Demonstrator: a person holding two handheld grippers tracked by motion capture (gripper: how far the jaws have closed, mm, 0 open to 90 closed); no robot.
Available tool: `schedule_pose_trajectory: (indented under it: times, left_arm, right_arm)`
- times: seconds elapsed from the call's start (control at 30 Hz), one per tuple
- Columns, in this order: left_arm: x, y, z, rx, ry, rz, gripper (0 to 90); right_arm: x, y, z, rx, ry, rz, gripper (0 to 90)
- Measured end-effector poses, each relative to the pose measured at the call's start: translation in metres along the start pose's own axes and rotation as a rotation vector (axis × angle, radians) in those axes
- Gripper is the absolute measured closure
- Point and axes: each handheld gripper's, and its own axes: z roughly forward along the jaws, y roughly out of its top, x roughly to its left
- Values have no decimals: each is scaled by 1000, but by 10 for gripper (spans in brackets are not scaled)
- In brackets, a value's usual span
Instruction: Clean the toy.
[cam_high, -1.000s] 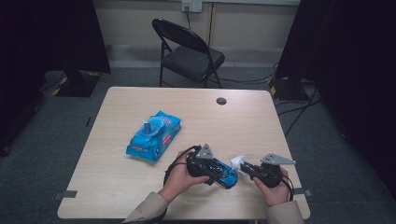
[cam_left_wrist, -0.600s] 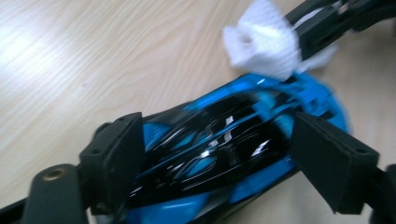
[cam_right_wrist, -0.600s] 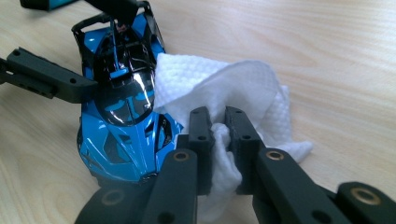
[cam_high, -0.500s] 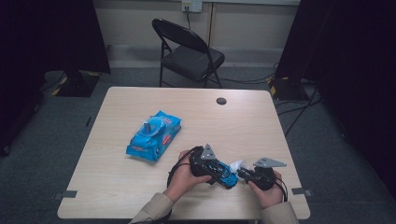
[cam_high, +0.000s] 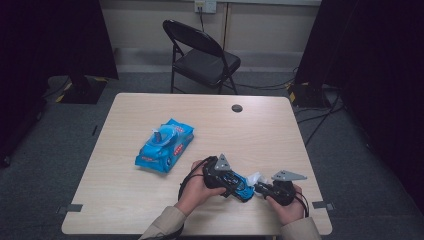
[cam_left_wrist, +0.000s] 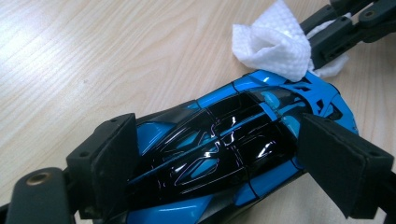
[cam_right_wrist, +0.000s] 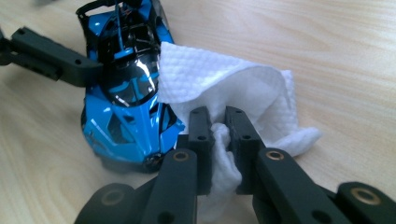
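Wipe (cam_right_wrist: 224, 88) pinched in right claw (cam_right_wrist: 218, 140)

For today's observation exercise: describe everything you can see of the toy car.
The toy car is glossy blue and black, plastic-looking, with a sleek sports-car body. It sits upright near the table's front edge, between the left claw's pads. A white wipe, pinched in the right claw, touches one end.
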Motion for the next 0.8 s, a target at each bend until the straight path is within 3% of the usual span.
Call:
schedule_pose_trajectory:
  times: [0.37, 0.8]
  left_arm:
    - [1, -1, -1, -3, 5, -1, 131]
    - [0, -1, -1, 0, 11, 0, 132]
  right_arm:
    - [6, -9, -10, 21, 67, -40, 824]
    - [24, -16, -14, 50, 131, -84, 826]
